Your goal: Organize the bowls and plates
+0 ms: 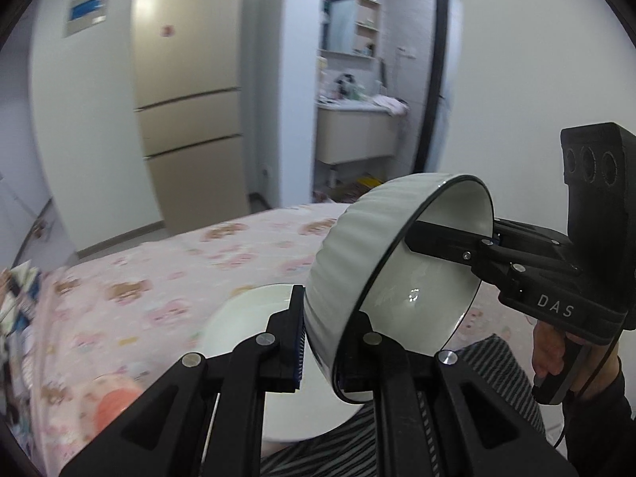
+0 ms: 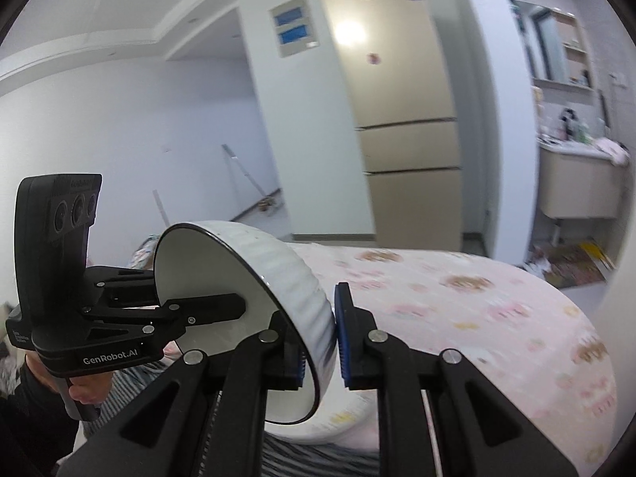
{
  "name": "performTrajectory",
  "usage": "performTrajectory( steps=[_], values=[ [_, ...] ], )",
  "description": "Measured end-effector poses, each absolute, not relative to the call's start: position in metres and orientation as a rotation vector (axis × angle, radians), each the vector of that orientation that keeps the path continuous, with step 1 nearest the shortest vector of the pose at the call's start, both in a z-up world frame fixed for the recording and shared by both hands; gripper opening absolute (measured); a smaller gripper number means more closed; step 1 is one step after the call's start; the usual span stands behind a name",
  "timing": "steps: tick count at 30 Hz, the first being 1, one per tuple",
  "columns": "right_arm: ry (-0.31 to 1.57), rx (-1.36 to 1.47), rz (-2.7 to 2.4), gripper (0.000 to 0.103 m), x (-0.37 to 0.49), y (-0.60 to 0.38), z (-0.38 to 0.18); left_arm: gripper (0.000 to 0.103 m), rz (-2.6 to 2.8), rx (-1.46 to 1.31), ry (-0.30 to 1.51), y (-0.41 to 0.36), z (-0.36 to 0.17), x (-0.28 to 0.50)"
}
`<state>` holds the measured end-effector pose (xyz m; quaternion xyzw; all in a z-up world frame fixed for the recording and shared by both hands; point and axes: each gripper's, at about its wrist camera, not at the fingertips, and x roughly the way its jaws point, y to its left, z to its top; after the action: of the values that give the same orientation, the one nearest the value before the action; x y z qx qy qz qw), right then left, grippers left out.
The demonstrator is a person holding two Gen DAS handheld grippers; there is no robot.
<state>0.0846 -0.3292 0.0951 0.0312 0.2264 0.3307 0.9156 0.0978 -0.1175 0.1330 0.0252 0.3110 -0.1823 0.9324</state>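
Note:
A white ribbed bowl with a dark rim [image 1: 357, 246] is held in the air, tipped on its side, above the pink table. My left gripper [image 1: 322, 342] is shut on its wall near the lower rim. My right gripper [image 2: 320, 342] is shut on the same bowl [image 2: 286, 274] at the opposite part of the rim. In the left wrist view the right gripper's finger [image 1: 441, 242] reaches inside the bowl. A second plain white bowl [image 1: 254, 318] sits on the table just below; it also shows in the right wrist view [image 2: 338, 421].
The table has a pink patterned cloth [image 1: 167, 278] and a striped cloth [image 1: 485, 361] near me. An orange object [image 1: 115, 401] lies at the left front. Papers [image 1: 16, 302] lie at the table's left edge. A beige fridge [image 1: 187, 91] stands behind.

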Motion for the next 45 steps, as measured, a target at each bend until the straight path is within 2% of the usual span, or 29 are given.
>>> performTrajectory(
  steps=[10, 17, 45],
  values=[
    [0.448, 0.011, 0.861, 0.013, 0.089, -0.227, 0.109, 0.012, -0.190, -0.016, 0.578, -0.014, 0.149, 0.059],
    [0.469, -0.017, 0.950, 0.013, 0.096, -0.174, 0.100, 0.012, -0.103, -0.048, 0.575, 0.039, 0.140, 0.046],
    [0.735, -0.083, 1.089, 0.013, 0.132, -0.084, 0.011, 0.012, 0.077, -0.123, 0.710, 0.103, 0.058, 0.065]
  ],
)
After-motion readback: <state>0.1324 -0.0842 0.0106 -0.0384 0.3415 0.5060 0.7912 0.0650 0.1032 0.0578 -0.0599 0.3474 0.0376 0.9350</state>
